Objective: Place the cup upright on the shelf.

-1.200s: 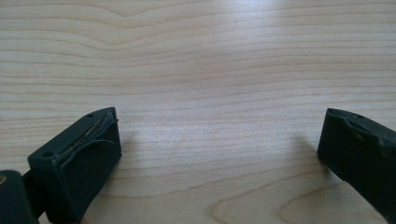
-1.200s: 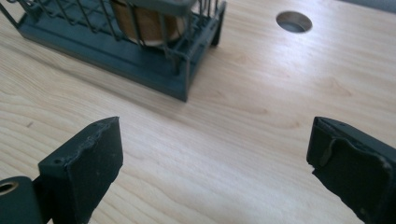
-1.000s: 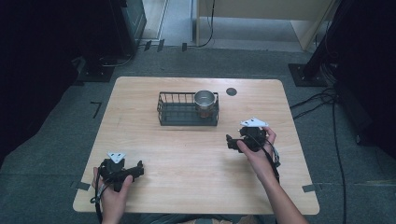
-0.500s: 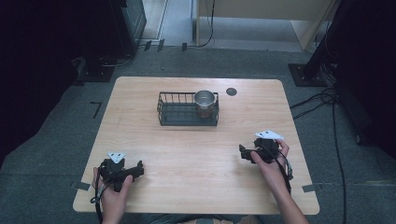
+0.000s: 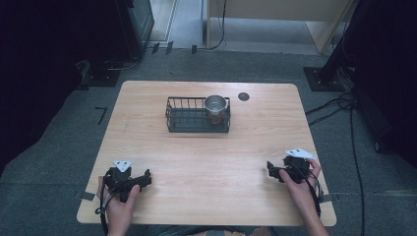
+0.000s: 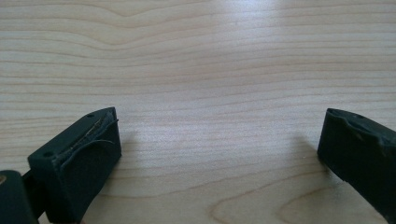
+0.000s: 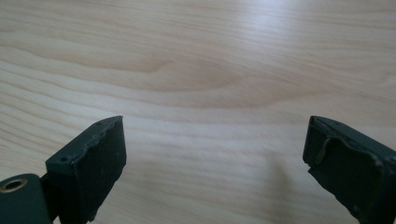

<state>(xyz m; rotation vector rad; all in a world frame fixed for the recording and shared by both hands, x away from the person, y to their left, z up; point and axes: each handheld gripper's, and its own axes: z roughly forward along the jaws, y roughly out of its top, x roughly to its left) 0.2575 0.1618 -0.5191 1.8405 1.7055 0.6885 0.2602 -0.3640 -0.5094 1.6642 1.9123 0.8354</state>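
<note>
The left tool (image 5: 146, 179) is held low over the near-left corner of the table (image 5: 206, 157), jaws pointed toward the table's middle. In the left gripper view its two black pads (image 6: 88, 163) are spread wide; only bare wood grain is seen between them, nothing is pinched.

The right tool (image 5: 271, 169) is held near the right edge of the table, near side, jaws pointed left toward the centre. Its jaws have just been closing a little, yet in the right gripper view the pads (image 7: 93, 163) are seen well apart w/ nothing between them, only the light wood surface.

Nearest things, well apart from both tools:
- Wire basket (image 5: 189, 119): black, rectangular, open-top, thin vertical bars along the walls, dark floor. Located at the far centre of the table.
- Metal cup (image 5: 215, 105): round, silver-grey, upright, mouth open to the high view, pale inside. Placed in the right end of the basket, approx. against its right wall. Lower body appears brownish; detail too small to tell.

A small dark round spot (image 5: 243, 96) is seen on the table just beyond the basket's right end.

A grey three-cornered plate is carried on top of each tool; cables trail back along the forearms.
</note>
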